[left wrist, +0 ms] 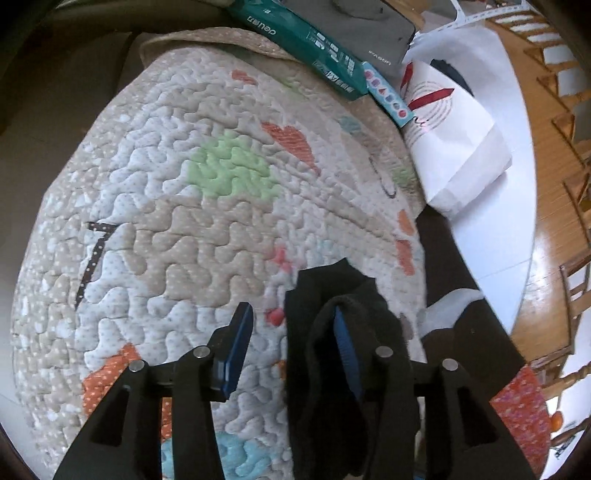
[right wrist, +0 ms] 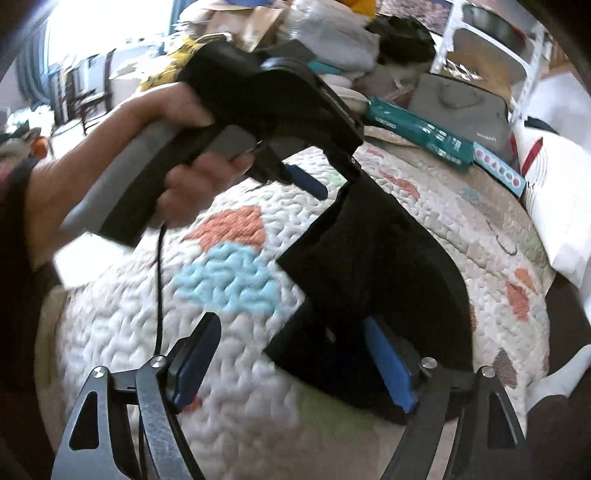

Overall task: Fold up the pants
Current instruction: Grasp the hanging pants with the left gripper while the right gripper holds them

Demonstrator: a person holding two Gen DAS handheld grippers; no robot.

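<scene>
Left gripper: fingers spread wide apart, gripping nothing; black cloth is draped over its right finger only, so the cloth hangs on it rather than being pinched.
Right gripper: also spread wide, nothing pinched; its right finger lies against or just under the near edge of the black cloth, and its left finger is over bare quilt.
Pants: a dark, compact piece of cloth, one end lifted by the left gripper's finger, the other end resting on the quilt at the right gripper. In the right wrist view it runs as one band between the two grippers.
Left hand: wrapped round the handle of the left gripper, seen from the right wrist camera, held above the quilt.
Quilt: a padded, patterned cover spread over the worktop, carrying the pants.
Surroundings: a teal box and a grey case lie at the far edge of the quilt, with a white paper bag beside them, well apart from the pants.
Done so far: judging by the narrow, doubled-up look, the pants seem already folded at least once.
Left to do: the cloth is partly in the air and rumpled; it likely needs a final fold, laying flat and smoothing.
Uncertain: how many layers there are cannot be told; blur hides the edges.
</scene>
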